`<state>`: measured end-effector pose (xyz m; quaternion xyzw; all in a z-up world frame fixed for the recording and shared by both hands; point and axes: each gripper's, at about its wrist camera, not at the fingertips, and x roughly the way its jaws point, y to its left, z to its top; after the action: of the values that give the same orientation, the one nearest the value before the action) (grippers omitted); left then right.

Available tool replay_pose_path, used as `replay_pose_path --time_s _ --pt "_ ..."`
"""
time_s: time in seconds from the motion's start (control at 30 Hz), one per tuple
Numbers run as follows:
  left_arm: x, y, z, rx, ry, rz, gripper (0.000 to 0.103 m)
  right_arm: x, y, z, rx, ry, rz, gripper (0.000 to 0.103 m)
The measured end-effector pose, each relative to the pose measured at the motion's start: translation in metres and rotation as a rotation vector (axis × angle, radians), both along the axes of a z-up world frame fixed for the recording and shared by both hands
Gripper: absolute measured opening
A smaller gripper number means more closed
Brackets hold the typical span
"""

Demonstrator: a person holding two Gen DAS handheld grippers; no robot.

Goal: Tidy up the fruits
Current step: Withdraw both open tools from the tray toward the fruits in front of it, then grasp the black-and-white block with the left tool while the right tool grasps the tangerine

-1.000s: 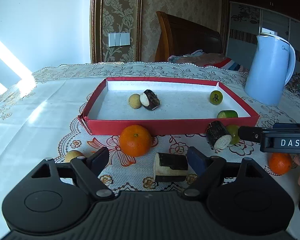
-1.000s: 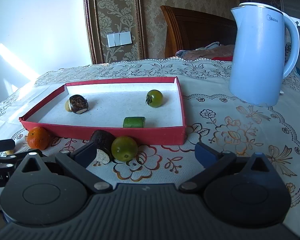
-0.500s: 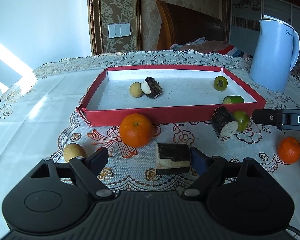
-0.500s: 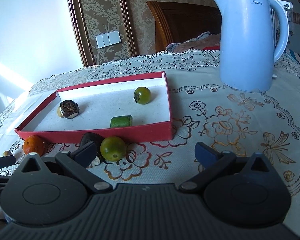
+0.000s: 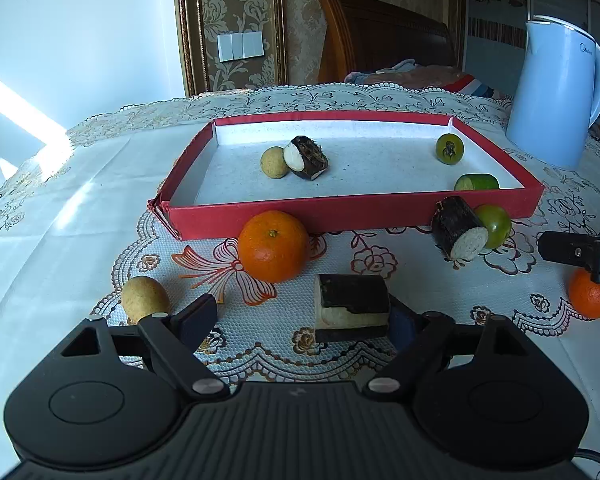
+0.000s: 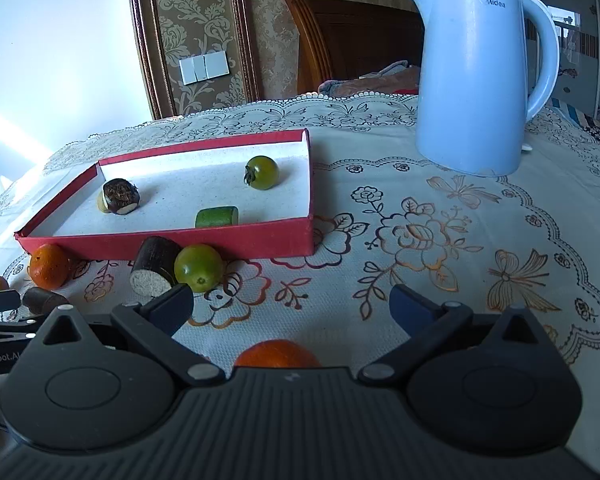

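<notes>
A: Counting outside the red tray (image 5: 352, 216): two oranges (image 5: 273, 246), two dark cane pieces (image 5: 352, 306), one tan longan (image 5: 145, 298), one green tomato (image 6: 198, 267).
B: Inside?
A: One longan, one dark piece, one tomato, one green chunk (image 6: 217, 217) (four altogether).
B: Jaws?
A: Left gripper (image 5: 302, 314) apart, cane piece between; right gripper (image 6: 290, 304) apart, empty, above the tabletop (image 6: 440, 280).

Lace-patterned cloth tablecloth (image 5: 60, 216), glossy plastic kettle (image 6: 472, 80), matt cardboard tray (image 5: 340, 216)
</notes>
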<state>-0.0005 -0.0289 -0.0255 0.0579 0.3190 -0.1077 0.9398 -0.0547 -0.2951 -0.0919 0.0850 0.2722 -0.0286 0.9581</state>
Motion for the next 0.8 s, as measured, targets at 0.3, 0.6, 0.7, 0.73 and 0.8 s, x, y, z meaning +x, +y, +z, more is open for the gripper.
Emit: replay_pose_path --time_s 0.3,0.6,0.7,0.73,0.8 --pt "0.002 0.0 0.0 0.009 0.007 0.02 0.094 -0.008 0.003 -0.009 -0.028 0.052 0.039 0.103" --pt "0.002 0.002 -0.001 0.004 0.011 0.022 0.095 -0.011 0.002 -0.011 -0.029 0.069 0.028 0.103" --pt "0.002 0.002 -0.001 0.004 0.011 0.022 0.095 -0.014 0.002 -0.011 -0.034 0.068 0.027 0.103" --pt "0.002 0.002 -0.001 0.004 0.012 0.023 0.095 -0.014 0.002 -0.011 -0.037 0.069 0.026 0.103" --pt "0.003 0.003 -0.001 0.003 0.014 0.027 0.097 -0.014 0.002 -0.011 -0.038 0.069 0.026 0.103"
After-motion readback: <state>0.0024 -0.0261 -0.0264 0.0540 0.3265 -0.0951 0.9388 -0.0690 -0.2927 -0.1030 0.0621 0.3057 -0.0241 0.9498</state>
